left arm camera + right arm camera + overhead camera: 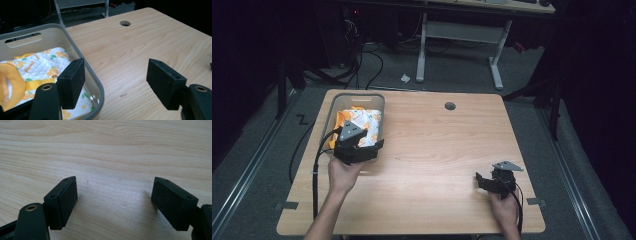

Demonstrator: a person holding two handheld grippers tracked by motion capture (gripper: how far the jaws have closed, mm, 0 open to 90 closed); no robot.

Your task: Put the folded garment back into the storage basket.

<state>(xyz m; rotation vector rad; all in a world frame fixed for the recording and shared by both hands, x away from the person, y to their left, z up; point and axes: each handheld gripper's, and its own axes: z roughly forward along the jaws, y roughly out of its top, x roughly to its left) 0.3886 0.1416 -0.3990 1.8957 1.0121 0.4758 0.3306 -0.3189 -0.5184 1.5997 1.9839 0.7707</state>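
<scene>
Your left gripper [362, 145] hangs over the near right corner of the grey bin [331, 111]; in the left gripper view its fingers [72, 81] stand well apart with nothing between the pads; one finger sits above the bin's inside, the other above bare desk [437, 150] just outside the bin's right wall; the rim passes under the gap between them, and you cannot tell from the pictures whether either finger touches it.

The bin stands at the far left corner of the desk, its long side running away from you; a handle slot [23, 40] is cut in its far end wall; inside the bin lies a folded white quilted cloth [364, 124] printed with orange flowers and green leaves, with orange trim; it covers most of the bin's floor and reaches close to the near right corner below your left gripper.

Your right gripper [486, 182] is well apart from the bin, near the right front corner of the desk, held low in your right hand [506, 210]; in the right gripper view its fingers [63, 201] are spread wide over plain wood grain, holding nothing.

A round cable hole [450, 106] lies in the desk to the right of the bin, near the far edge.
</scene>
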